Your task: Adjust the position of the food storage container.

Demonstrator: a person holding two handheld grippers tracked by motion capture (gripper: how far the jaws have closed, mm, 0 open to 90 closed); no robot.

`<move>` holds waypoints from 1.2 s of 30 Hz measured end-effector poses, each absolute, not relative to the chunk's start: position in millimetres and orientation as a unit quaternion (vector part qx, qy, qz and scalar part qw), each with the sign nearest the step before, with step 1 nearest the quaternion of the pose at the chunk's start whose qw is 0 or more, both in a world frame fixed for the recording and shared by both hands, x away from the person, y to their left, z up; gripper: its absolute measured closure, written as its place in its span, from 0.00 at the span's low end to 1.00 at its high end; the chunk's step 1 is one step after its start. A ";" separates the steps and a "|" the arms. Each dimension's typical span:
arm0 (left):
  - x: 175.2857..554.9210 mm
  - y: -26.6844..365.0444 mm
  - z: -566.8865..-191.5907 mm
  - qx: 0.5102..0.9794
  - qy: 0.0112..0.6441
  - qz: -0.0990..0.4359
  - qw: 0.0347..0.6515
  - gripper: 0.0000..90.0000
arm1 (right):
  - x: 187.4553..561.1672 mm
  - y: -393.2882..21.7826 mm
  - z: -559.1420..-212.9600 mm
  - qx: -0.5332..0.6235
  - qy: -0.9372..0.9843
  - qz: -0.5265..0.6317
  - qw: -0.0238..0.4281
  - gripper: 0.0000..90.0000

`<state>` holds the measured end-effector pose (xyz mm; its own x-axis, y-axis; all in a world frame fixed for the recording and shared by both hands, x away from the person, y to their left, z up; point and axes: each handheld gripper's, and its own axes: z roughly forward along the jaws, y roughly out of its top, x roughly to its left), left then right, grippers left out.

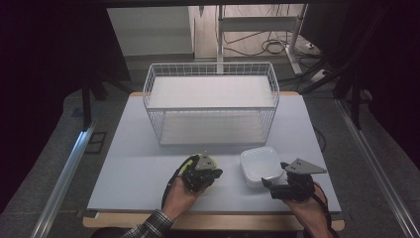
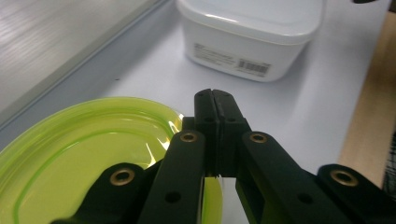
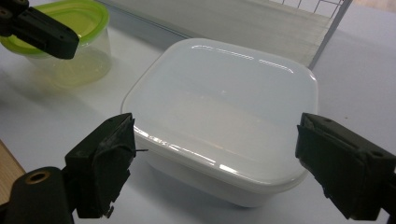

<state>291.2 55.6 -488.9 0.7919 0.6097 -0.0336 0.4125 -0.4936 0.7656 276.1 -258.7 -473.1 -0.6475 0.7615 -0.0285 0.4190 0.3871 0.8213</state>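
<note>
Right hand-held gripper [image 3: 215, 163] is standing wide open around the white container [image 3: 224, 116], jaws clear of both sides.
Close squarely under its lid rim; left hand-held gripper [image 2: 215, 100] is hanging clenched, grasping nothing, above the green-lidded tub [image 2: 79, 154] nearby on the surface [image 1: 133, 168].

White box [image 1: 261, 166] and wire basket [image 1: 211, 101] crowd the table's middle.

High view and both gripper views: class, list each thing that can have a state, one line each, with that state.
Green-lidded container: lid on, upright.
White container: lid on, upright, between the open right jaws.
Wire basket: upright, holds nothing.
Left tongs: shut, over the green lid's rim.
Right tongs: open, straddling the white container.
</note>
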 end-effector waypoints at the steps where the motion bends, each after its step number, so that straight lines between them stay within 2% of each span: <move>1: 292.2 57.6 -489.0 0.854 0.302 0.125 0.404 1.00 | 276.0 -258.7 -473.0 0.366 0.807 0.416 0.206 0.14; 16: 303.4 92.7 -490.1 0.836 0.355 0.145 0.392 1.00 | 275.7 -258.9 -472.9 0.367 0.804 0.419 0.207 0.14; 36: 298.7 154.0 -492.4 0.810 0.417 0.168 0.377 1.00 | 276.0 -259.0 -473.8 0.368 0.806 0.414 0.207 0.14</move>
